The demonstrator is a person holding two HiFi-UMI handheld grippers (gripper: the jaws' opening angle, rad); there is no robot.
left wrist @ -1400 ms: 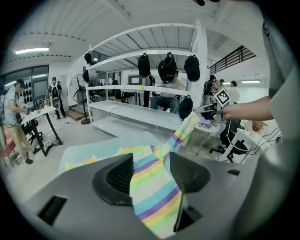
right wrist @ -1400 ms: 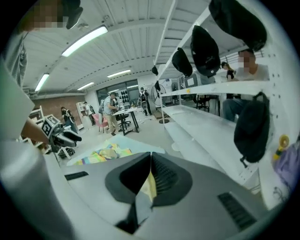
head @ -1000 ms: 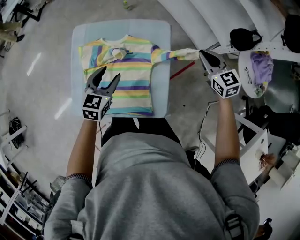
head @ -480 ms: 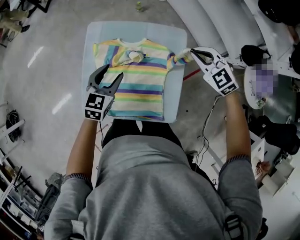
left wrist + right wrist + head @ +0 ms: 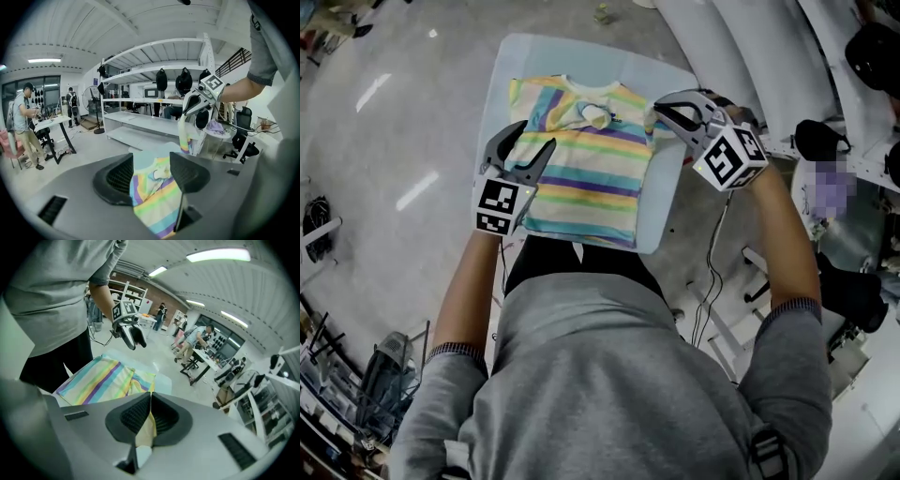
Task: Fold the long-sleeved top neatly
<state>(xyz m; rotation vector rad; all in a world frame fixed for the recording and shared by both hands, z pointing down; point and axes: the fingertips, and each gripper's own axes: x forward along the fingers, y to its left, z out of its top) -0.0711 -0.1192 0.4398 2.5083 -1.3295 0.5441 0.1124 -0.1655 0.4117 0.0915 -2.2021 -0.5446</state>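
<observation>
The striped long-sleeved top (image 5: 586, 178) lies flat on a pale blue table (image 5: 661, 211), its left sleeve folded in with the cuff (image 5: 596, 115) on the chest. My right gripper (image 5: 664, 103) is shut on the right sleeve's cuff (image 5: 143, 427) above the top's right shoulder. In the left gripper view that sleeve (image 5: 185, 136) hangs from the right gripper (image 5: 194, 101). My left gripper (image 5: 533, 141) hovers open over the top's left side, with the stripes (image 5: 157, 201) seen between its jaws and nothing gripped. The right gripper view shows the top (image 5: 101, 378) and the left gripper (image 5: 131, 333) beyond it.
White shelving (image 5: 741, 47) runs along the right of the table, with a cable (image 5: 712, 272) on the floor beside it. A round side table (image 5: 220, 133) with purple cloth stands behind. People (image 5: 21, 122) work at desks far off.
My right gripper has swung left and rolled over, carrying the cuff from out beside the table in to the top's right shoulder. The left gripper has shifted a little and stays open.
</observation>
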